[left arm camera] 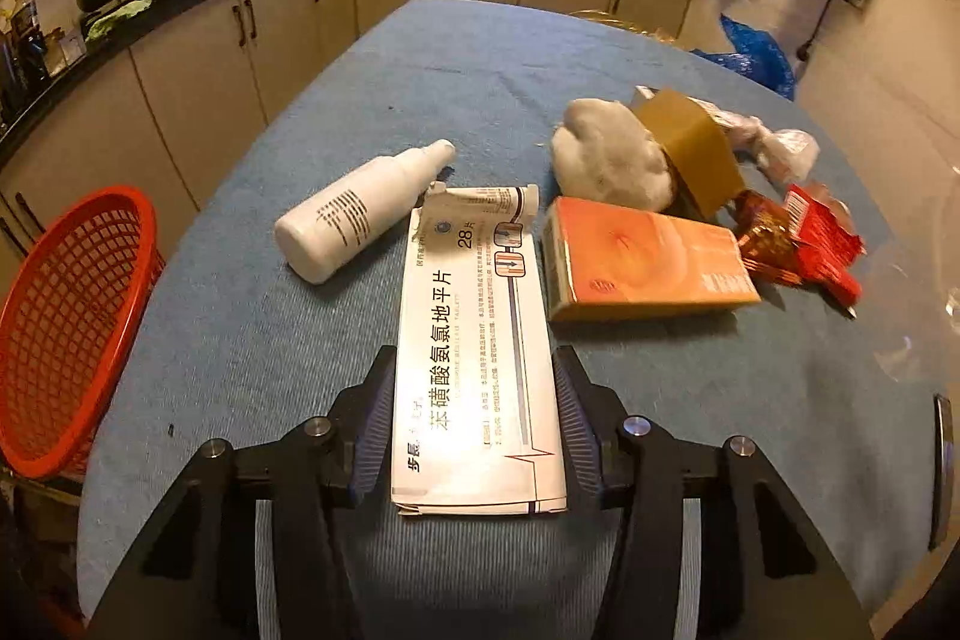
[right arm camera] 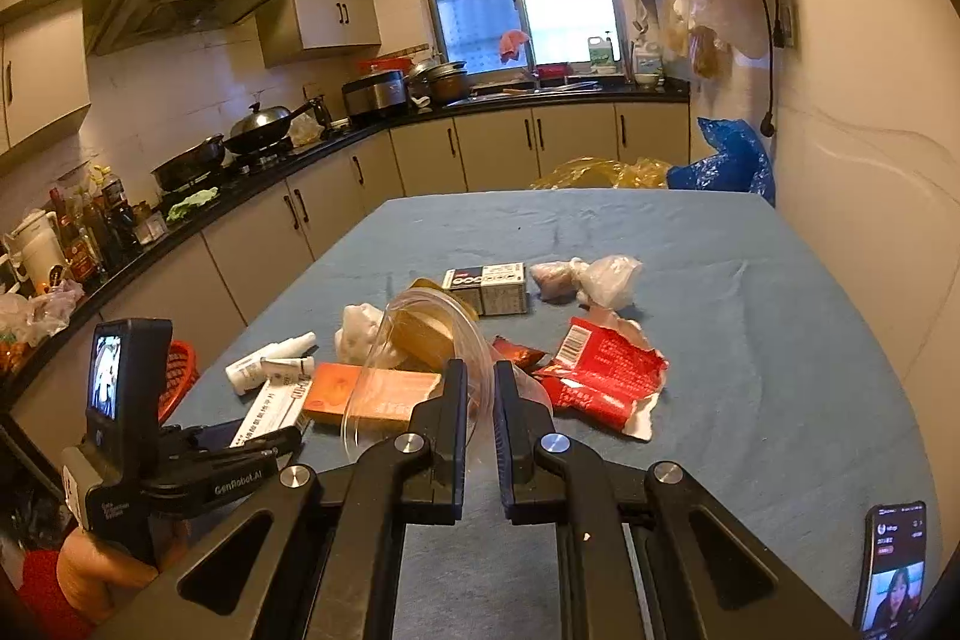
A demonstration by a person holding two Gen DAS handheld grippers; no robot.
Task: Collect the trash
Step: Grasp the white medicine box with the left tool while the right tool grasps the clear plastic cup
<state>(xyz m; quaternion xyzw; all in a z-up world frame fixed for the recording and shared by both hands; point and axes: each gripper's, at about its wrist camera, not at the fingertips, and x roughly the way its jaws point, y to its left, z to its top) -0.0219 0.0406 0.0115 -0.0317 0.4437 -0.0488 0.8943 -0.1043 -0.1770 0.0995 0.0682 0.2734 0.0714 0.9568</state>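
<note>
- The left hand-held gripper [left arm camera: 474, 418] straddled the near end of the flat white medicine box [left arm camera: 477, 370], one jaw on each long edge; whether the pads were pressing it or only just beside it could not be told, but the box was lined up lengthways between them, which suits a pinch across its narrow width
- The right hand-held gripper [right arm camera: 480, 400] was closed down to a narrow gap on the thin rim of a clear plastic cup [right arm camera: 420, 340], held tilted above the desk [right arm camera: 750, 340], probably because the flimsy wall gives the only edge to clamp
- A phone [right arm camera: 894, 568] stood propped at the near right edge of the desk, apart from the rubbish
- Beyond the medicine box lay a white spray bottle [left arm camera: 354, 214] on its side and an orange carton [left arm camera: 648, 262], both loose and within reach
- Farther on, a white wad [left arm camera: 612, 154], a brown tape roll [left arm camera: 690, 148], a torn red wrapper [right arm camera: 606, 376] and a knotted plastic bag [right arm camera: 594, 280] were bunched together, so most of the trash looked uncollected
- A red mesh basket [left arm camera: 72, 328] sat off the desk's left edge, beside the left arm, the likely place for the trash
</note>
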